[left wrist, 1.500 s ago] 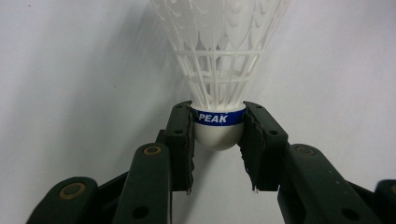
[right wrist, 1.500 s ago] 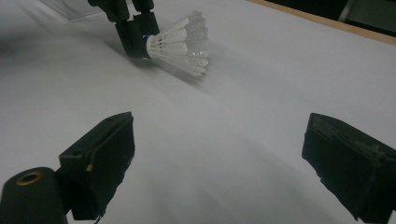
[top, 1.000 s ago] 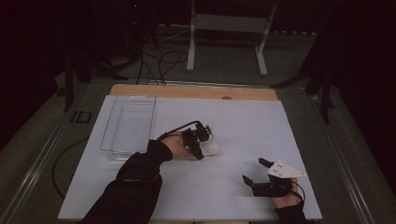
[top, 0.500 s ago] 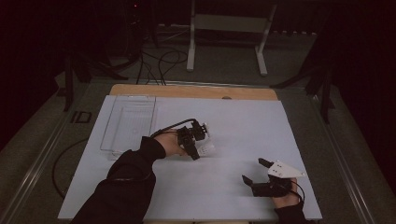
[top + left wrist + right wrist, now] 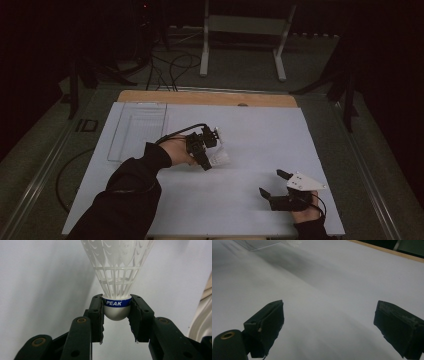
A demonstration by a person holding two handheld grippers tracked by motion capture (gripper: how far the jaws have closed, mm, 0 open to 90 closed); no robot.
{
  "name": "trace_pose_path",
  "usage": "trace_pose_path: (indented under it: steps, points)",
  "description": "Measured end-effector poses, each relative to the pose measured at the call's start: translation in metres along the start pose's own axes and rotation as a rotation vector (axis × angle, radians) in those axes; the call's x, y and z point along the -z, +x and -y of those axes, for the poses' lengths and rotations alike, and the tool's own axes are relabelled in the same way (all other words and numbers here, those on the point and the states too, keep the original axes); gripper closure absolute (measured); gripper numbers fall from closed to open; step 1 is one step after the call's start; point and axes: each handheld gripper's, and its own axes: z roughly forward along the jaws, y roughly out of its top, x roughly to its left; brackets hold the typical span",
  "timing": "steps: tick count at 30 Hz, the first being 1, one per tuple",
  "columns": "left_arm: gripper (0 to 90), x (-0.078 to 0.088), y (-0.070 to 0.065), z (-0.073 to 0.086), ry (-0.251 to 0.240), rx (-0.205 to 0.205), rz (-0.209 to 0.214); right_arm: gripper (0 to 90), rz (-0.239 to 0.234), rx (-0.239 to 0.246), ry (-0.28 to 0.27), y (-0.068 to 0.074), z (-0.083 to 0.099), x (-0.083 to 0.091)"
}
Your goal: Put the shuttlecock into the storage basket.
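While the left gripper (image 5: pixel 117 315) squeezes the round white nose of a shuttlecock (image 5: pixel 117 277), the feathery plastic skirt points away from the jaws. Its two black pads press on the blue band from both sides, so the shuttlecock sits straight and cannot slip. I think holding the hard nose is smart, because the thin skirt would bend or crush if it were pinched.

Seen from the high view, the left gripper (image 5: pixel 206 150) and the shuttlecock (image 5: pixel 220 158) are just to the right of the clear tray (image 5: pixel 134 131), near the tray's lower corner. From there I cannot tell if the shuttlecock touches the white table cover (image 5: pixel 260 130) or is just above it. The clear tray lies flat and open at the left side of the cover, and looks like it has nothing in it. My guess is the shuttlecock is meant to go in there, since the tray is so close.

Far from the tray, down near the person's edge of the table, the right gripper (image 5: pixel 272 184) rests low over the cover. Its jaws stand wide apart with nothing between them (image 5: pixel 329 325). It looks like it is waiting out of the way, so the left hand has room to work.
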Motion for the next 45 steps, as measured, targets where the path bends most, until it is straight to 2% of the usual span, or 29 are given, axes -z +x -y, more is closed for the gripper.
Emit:
trace_pose_path:
  steps: [7,26,45]
  points:
    - [66.4,0.008,-0.003,0.001,0.015,-0.012,-0.004,9.2,0.004,0.004,-0.003,0.0,0.0,0.001]
    - [66.4,0.03,-0.001,0.013,-0.002,-0.002,-0.009,9.1,0.006,0.007,-0.005,0.001,-0.001,0.002]
    - [66.4,0.05,0.009,0.043,-0.014,0.049,-0.038,9.1,0.002,0.011,-0.007,0.001,-0.001,0.0]
